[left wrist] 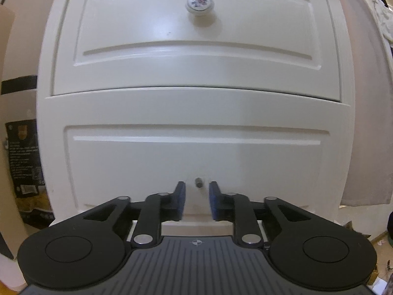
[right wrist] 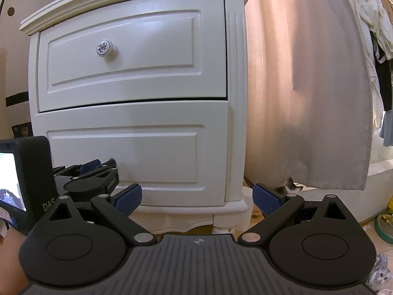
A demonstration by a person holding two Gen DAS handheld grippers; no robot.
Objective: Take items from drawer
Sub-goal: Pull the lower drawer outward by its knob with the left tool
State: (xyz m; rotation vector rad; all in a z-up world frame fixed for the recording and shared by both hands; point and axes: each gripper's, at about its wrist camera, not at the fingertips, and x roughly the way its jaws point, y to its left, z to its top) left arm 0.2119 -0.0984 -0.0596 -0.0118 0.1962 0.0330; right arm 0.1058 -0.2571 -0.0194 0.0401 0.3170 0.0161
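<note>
A white two-drawer nightstand (left wrist: 196, 108) fills the left wrist view; both drawers are closed. The top drawer (left wrist: 196, 39) carries a round floral ceramic knob (left wrist: 200, 3). The lower drawer (left wrist: 196, 162) shows only a small bare metal stud (left wrist: 198, 182) where a knob would sit. My left gripper (left wrist: 197, 198) is open, its blue pads on either side of that stud, close to the drawer front. In the right wrist view my right gripper (right wrist: 197, 198) is wide open in front of the nightstand's lower right corner (right wrist: 231, 196), holding nothing. The left gripper (right wrist: 98, 169) appears there at the lower drawer (right wrist: 127, 154).
A pale curtain (right wrist: 307, 86) hangs right of the nightstand, with a cat (right wrist: 289, 188) peeking under it. Clothes (right wrist: 373, 24) hang at the far right. A dark printed box (left wrist: 24, 167) stands left of the nightstand. A second cat (right wrist: 379, 276) and a green ring (right wrist: 383, 226) lie on the floor.
</note>
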